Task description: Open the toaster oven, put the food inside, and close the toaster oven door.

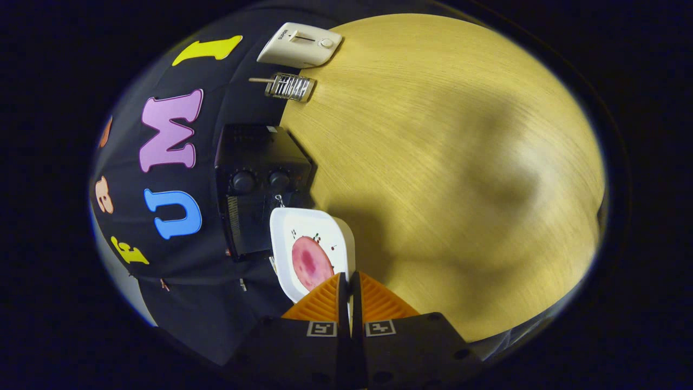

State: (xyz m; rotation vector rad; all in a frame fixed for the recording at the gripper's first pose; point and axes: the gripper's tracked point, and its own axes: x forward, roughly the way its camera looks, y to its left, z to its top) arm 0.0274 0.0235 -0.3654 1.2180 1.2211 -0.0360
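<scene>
Tongs (349,287) with orange ribbed fingers (319,303) are pressed nearly together on the near rim of a white rounded-square plastic plate (306,227), one finger on either side of the thin edge, so they grip the plate. The view is rolled sideways, so the plate is seen tilted. On the plate lies a round pink slice of food (311,262), just ahead of the fingertips; its near edge is hidden by the left finger. Beyond the plate, touching or just behind its far rim, stands a black box-shaped toaster oven (260,184) with two round knobs; its front is dark and I cannot tell whether the door is open. Farther off, a small ribbed metal rack (289,86) and a white flat plastic appliance with a slider (299,44) sit at the edge of the pale yellow wood-grain surface (460,162). Broad soft shadows cross the surface to the right of the tongs.
</scene>
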